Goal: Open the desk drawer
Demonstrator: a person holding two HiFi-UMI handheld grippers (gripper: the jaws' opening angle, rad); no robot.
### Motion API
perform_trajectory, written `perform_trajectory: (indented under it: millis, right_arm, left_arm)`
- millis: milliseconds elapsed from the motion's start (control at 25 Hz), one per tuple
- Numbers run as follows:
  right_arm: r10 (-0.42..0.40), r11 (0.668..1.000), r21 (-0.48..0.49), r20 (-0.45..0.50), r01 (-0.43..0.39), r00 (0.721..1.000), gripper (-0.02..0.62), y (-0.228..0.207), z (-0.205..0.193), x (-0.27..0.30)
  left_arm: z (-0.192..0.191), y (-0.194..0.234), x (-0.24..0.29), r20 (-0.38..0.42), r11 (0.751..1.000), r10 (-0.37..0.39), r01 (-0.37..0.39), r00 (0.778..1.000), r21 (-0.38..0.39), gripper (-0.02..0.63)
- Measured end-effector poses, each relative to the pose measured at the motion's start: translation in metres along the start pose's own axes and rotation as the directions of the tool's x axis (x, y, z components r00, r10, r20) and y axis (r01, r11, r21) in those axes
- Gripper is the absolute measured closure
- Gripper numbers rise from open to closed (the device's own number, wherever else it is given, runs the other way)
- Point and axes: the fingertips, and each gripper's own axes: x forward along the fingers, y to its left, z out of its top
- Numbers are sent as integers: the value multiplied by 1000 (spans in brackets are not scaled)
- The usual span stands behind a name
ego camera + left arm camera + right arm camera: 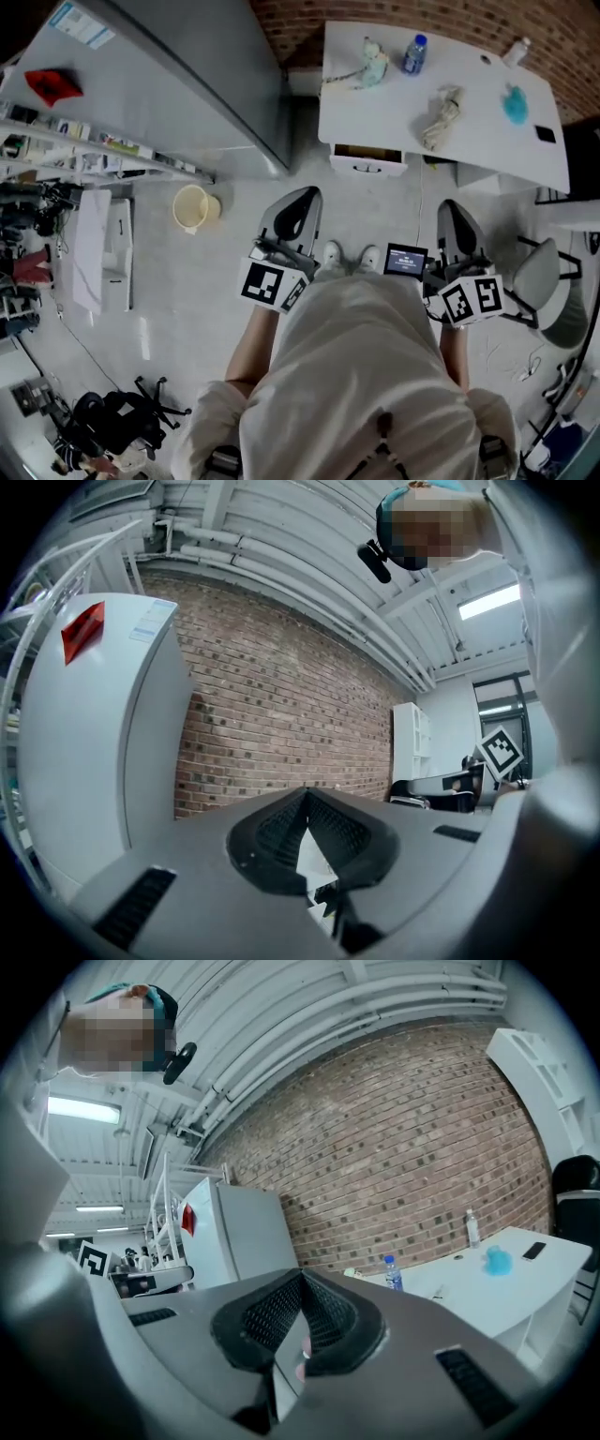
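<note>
Nearest the person, both tools were held close in front of the body and pointed level toward the desk. The left hand-held gripper had its jaws pressed together with nothing between them, and its own view showed the pads meeting at the tip. The right hand-held gripper was likewise closed and empty. Neither touched anything, with bare floor between them and the furniture.

Beyond that floor the desk drawer sat under the near edge of the white tabletop, at about two o'clock from the left tool and ten o'clock from the right, apart from both. Its white front with the handle stood a little proud of the edge, and a brownish strip showed behind it — so it looked at least partly pulled out.

That suited either a drawer already drawn out with the hands back from it, or one merely ajar and awaiting a pull. If a pull remained, it would call for jaws parted and set on the handle — a small target, low under the edge.
</note>
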Motion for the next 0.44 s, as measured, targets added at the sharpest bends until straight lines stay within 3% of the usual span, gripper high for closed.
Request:
perform_trajectory:
  millis: [240,440]
  right_arm:
    - [124,992,-6,-15,-124,992,569,38,-6,43]
    - [188,982,1,-54,-188,981,569,79,-23,55]
  left_arm:
    - [9,47,-42,10,988,153,-153,988,3,600]
    - [1,75,-96,1,969,246,-246,969,-39,600]
